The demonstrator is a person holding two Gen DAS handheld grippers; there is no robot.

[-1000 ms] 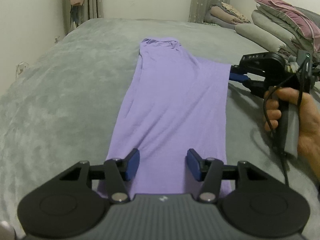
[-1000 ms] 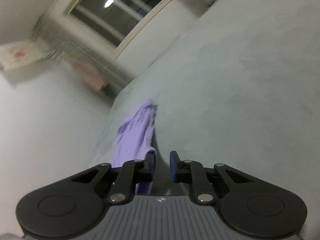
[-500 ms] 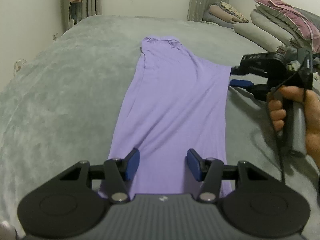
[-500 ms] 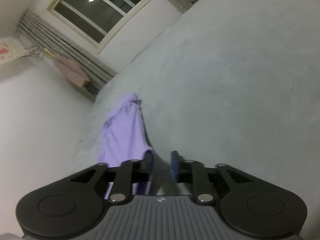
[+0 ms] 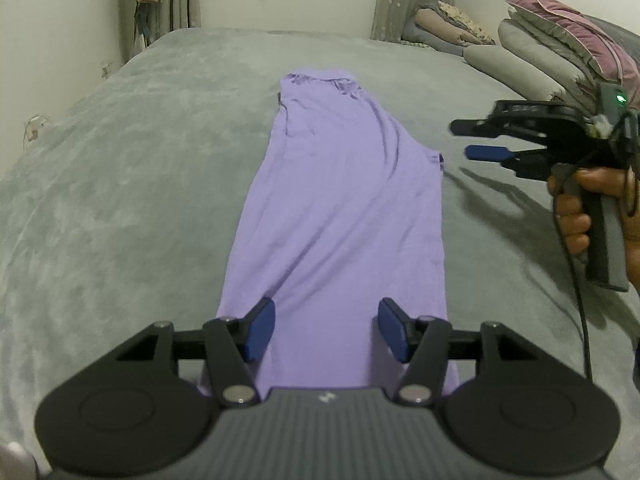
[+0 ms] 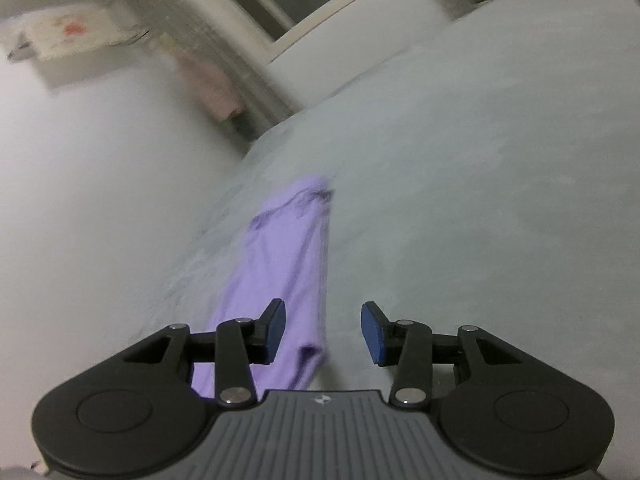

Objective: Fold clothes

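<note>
On the gray bed [image 5: 132, 184] lies a long purple garment [image 5: 340, 208], flat and folded narrow. Above its near end, the left gripper [image 5: 327, 330] has its blue tips wide apart. Off to the side, the right gripper [image 5: 472, 140], held by a hand [image 5: 576, 208], is also spread apart and holds nothing.

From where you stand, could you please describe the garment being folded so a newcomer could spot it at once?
Start at the large grey bed that fills the room. Down its middle, running away towards the window wall, lies a long narrow garment, flat and folded lengthwise. It is the only lilac thing on the bed; the bedding piled at the far right is grey and pink.
</note>
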